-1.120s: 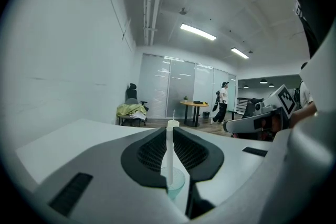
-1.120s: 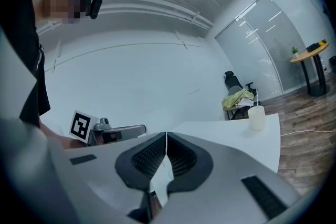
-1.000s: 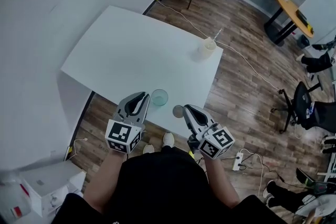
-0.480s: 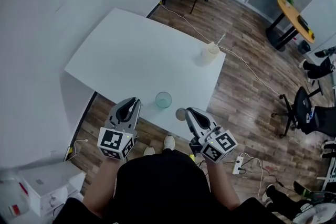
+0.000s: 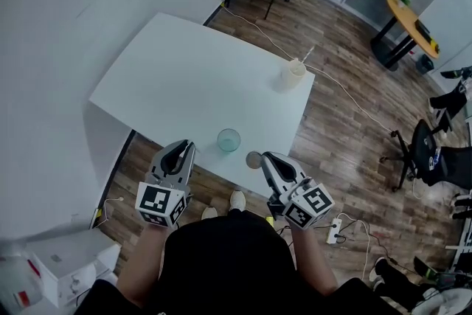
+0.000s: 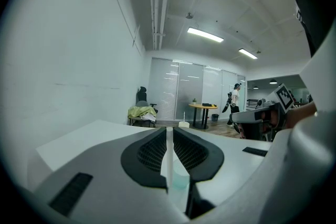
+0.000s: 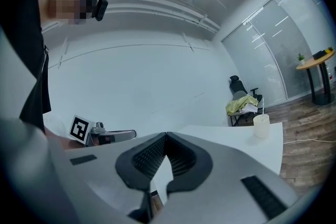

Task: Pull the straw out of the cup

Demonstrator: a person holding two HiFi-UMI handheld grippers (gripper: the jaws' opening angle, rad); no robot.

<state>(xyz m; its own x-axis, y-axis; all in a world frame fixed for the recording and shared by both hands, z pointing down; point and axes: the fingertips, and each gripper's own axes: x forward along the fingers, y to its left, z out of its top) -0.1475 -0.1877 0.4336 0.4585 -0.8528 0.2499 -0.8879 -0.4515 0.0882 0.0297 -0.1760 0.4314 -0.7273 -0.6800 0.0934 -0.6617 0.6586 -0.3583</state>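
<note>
Straw (image 5: 306,53) stands in cup (image 5: 293,75) on table (image 5: 192,77)

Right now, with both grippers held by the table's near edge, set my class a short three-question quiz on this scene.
1. True or false: the straw stands in the cup.
2. Which lies nearer the grippers? A: the cup. B: the green glass.
3. Fill in: the left gripper and the right gripper both have their jaws ____.

Key: 1 true; 2 B; 3 shut.
</note>
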